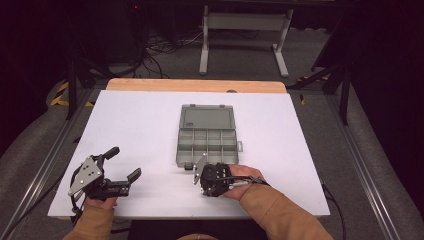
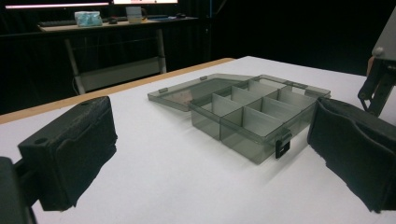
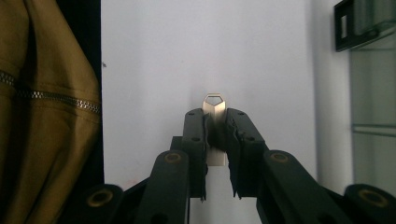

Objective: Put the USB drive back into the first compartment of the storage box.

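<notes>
Right gripper: pressed together on a small flat metal piece, which looks like a slim metal USB stick; I cannot say for sure. Its end with the small hole sticks out past the gripper tips.
Why held that way: pinched by its flat sides, the free end stays clear, which would suit setting it down into a compartment.
Where the metal piece is: in the right gripper, over the white worktop, just beside the near edge of the box.
Box: lies open near the middle of the worktop, lid folded flat away from the person, so the compartments can be reached from above and from the near side.
Left gripper: spread wide, holding nothing; it rests low at the near left of the worktop, well apart from the box, likely waiting.
Latch: hangs free on the box's front wall.
Count, grippers: two.
Count, boxes: one, with one lid.
Count, compartments: eight, in two rows of four; all look empty.
Count, metal pieces: one.
Count, sleeves: two, tan.
</notes>
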Tool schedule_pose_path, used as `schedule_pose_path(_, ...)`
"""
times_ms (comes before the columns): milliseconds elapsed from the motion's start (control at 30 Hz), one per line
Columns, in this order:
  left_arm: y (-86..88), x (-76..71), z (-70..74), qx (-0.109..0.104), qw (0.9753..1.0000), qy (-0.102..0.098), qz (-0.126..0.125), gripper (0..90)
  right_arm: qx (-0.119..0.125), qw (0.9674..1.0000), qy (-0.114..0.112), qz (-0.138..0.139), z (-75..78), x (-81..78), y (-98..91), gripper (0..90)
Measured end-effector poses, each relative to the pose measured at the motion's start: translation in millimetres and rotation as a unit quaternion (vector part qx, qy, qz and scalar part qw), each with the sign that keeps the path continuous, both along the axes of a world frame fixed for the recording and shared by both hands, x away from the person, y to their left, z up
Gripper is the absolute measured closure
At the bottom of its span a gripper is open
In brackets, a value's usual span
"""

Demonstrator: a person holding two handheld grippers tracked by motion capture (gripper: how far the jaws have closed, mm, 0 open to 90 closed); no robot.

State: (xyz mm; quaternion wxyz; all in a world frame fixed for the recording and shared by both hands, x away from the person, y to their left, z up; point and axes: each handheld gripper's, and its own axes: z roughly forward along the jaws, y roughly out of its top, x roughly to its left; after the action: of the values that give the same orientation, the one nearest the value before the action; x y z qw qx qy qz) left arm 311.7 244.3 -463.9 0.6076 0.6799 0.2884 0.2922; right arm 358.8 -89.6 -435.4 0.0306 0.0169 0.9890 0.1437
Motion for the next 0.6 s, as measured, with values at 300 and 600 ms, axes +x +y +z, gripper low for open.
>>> schedule_pose_path(300,0.1,0.1,0.0,0.000,1.0000,0.001,0.000,1.8,0.033,0.9994,-0.005,-0.013,17.7,5.7,-6.0,78.8)
schedule_pose_path(600,0.3,0.1,0.1,0.000,1.0000,0.000,0.000,1.8,0.057,0.9980,-0.016,-0.021,33.5,10.6,-8.0,78.8)
